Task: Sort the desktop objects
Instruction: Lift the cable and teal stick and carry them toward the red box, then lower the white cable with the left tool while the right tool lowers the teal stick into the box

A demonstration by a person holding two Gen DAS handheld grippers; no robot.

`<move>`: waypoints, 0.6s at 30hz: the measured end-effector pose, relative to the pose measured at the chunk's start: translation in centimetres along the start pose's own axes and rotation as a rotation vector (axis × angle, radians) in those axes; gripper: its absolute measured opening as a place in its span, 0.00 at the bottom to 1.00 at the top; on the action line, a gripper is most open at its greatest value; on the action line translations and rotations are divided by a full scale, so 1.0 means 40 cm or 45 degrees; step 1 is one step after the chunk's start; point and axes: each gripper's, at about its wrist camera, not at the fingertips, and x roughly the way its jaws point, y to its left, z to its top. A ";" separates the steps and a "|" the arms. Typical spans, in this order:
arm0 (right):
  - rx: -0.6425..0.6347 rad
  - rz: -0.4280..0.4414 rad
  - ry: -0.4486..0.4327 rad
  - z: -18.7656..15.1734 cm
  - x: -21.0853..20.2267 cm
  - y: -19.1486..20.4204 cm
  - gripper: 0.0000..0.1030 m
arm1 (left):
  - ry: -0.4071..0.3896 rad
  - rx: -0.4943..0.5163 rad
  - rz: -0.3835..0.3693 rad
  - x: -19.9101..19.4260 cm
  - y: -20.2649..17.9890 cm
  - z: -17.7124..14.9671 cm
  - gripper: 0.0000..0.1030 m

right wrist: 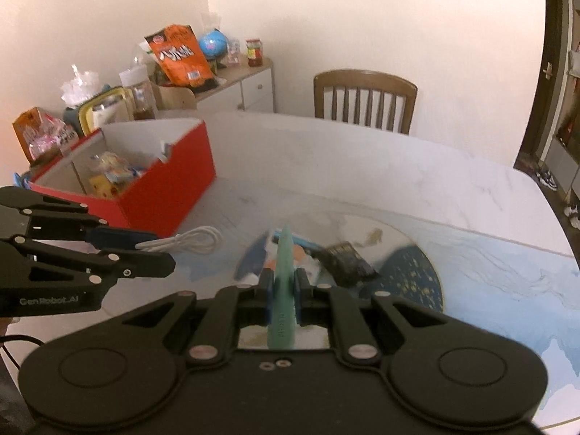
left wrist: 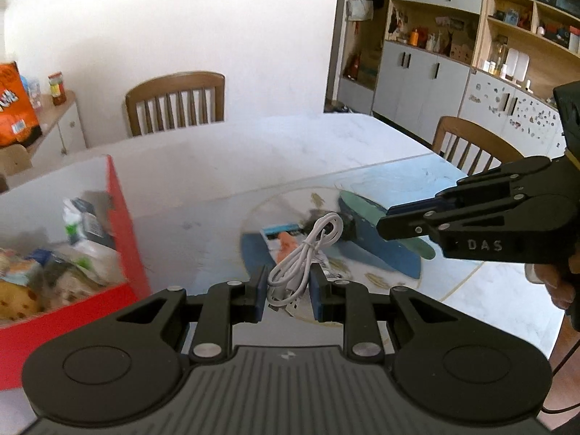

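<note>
My left gripper (left wrist: pixel 288 286) is shut on a coiled white USB cable (left wrist: pixel 308 253), which hangs above the table between the blue pads. From the right wrist view the same left gripper (right wrist: pixel 152 250) shows at the left, with the cable (right wrist: pixel 195 241) sticking out of it. My right gripper (right wrist: pixel 284 282) is shut on a thin, pointed mint-green item (right wrist: pixel 284 272) that stands on edge between the pads. In the left wrist view the right gripper (left wrist: pixel 384 219) reaches in from the right with the green item (left wrist: pixel 362 206). An open red box (right wrist: pixel 174 188) holds several snack packets.
On the blue patterned mat (right wrist: pixel 417 275) lie a blue-and-orange card (left wrist: pixel 286 237) and a black packet (right wrist: pixel 348 259). The red box (left wrist: pixel 125 224) stands at the left of the white table (left wrist: pixel 253 152). Wooden chairs (left wrist: pixel 174 103) stand behind the table; a cluttered sideboard (right wrist: pixel 232 83) lines the wall.
</note>
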 end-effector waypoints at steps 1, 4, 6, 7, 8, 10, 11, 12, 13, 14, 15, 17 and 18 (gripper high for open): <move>-0.002 0.003 -0.010 0.008 -0.004 0.010 0.11 | -0.004 0.000 0.006 -0.008 0.009 0.002 0.22; -0.006 0.016 -0.040 0.037 -0.012 0.040 0.10 | -0.024 -0.004 0.024 -0.041 0.041 0.006 0.22; -0.016 0.026 -0.061 0.057 -0.016 0.062 0.11 | -0.040 -0.011 0.038 -0.064 0.063 0.010 0.22; -0.024 0.034 -0.070 0.068 -0.016 0.075 0.10 | -0.046 -0.012 0.045 -0.073 0.074 0.012 0.22; -0.035 0.041 -0.078 0.079 -0.015 0.089 0.10 | -0.054 -0.013 0.057 -0.085 0.087 0.012 0.22; -0.057 0.052 -0.092 0.098 -0.014 0.113 0.10 | -0.064 -0.016 0.076 -0.107 0.114 0.012 0.22; -0.063 0.061 -0.098 0.108 -0.012 0.124 0.10 | -0.067 -0.018 0.086 -0.117 0.128 0.013 0.22; -0.069 0.072 -0.104 0.118 -0.008 0.137 0.10 | -0.071 -0.020 0.096 -0.127 0.140 0.012 0.22; -0.077 0.086 -0.111 0.130 -0.004 0.150 0.10 | -0.074 -0.022 0.104 -0.137 0.155 0.012 0.22; -0.086 0.094 -0.116 0.139 -0.001 0.161 0.11 | -0.078 -0.021 0.115 -0.147 0.171 0.012 0.22; -0.099 0.104 -0.121 0.150 0.004 0.177 0.11 | -0.082 -0.021 0.126 -0.155 0.185 0.013 0.22; -0.123 0.124 -0.131 0.169 0.012 0.202 0.11 | -0.088 -0.028 0.141 -0.173 0.219 0.018 0.22; -0.139 0.136 -0.137 0.180 0.017 0.217 0.11 | -0.091 -0.030 0.150 -0.180 0.235 0.021 0.22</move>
